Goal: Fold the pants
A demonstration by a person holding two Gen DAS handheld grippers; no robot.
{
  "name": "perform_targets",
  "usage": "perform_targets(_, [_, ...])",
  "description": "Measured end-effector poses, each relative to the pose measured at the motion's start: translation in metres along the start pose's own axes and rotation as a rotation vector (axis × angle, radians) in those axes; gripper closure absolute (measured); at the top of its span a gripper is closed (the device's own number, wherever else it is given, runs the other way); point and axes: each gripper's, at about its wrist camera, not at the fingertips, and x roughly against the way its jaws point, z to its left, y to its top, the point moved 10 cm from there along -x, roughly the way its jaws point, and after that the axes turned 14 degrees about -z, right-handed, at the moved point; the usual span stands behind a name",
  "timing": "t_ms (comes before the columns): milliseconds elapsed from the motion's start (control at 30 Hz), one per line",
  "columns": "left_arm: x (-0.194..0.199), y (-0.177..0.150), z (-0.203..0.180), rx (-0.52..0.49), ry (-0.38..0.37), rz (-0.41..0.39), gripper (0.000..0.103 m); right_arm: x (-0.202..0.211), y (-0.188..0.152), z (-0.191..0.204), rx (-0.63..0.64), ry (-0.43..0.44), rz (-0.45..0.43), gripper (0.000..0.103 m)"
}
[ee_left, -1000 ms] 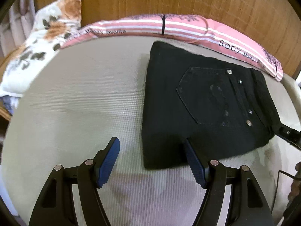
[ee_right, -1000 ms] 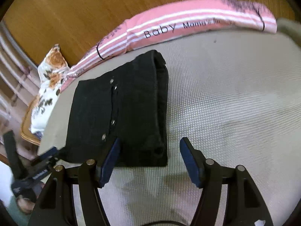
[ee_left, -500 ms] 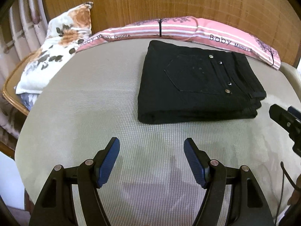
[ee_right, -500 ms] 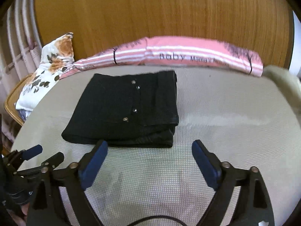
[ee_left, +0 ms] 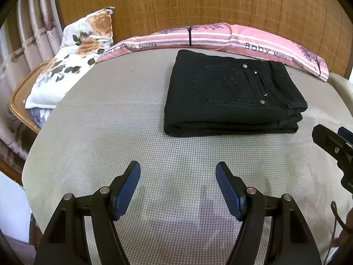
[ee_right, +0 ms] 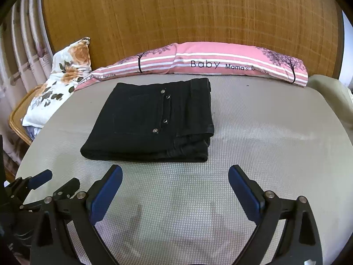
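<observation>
Grey textured mat (ee_left: 123,119) covers the surface in front of you, with a wood-grain wall behind it.

The pants (ee_left: 231,95), black, lie folded into a flat stack in the upper right centre of the left wrist view, and in the middle left of the right wrist view (ee_right: 152,121). The back pocket with its rivets faces up. The waistband end points to the right of the frame, the smooth folded edge to the left, so the long axis runs roughly left to right, skewed a little toward the far side. The layered edges face you.

Your left gripper (ee_left: 178,187) hangs over bare mat at the bottom of its frame, jaws moderately wide, nothing between them, well apart from the pants. Your right gripper (ee_right: 175,188) is near the stack's front edge without touching it; its jaws are opening, very wide, with only mat between them.

Beyond the pants, a pink striped pillow (ee_right: 220,64) lies along the mat's far edge. A floral pillow (ee_left: 75,59) rests at upper left on a wicker edge (ee_left: 19,97), with curtains (ee_left: 26,31) behind.
</observation>
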Motion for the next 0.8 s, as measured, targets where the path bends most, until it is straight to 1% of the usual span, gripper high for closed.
perform_targets(267, [0.003,0.0,-0.001,-0.003,0.002,-0.013,0.032,-0.001,-0.004,0.001,0.016,-0.005,0.025,0.008])
perform_targets(800, [0.004,-0.001,0.0,0.004,0.008,-0.011,0.032,-0.003,-0.012,0.005,0.013,0.011,0.054,0.008])
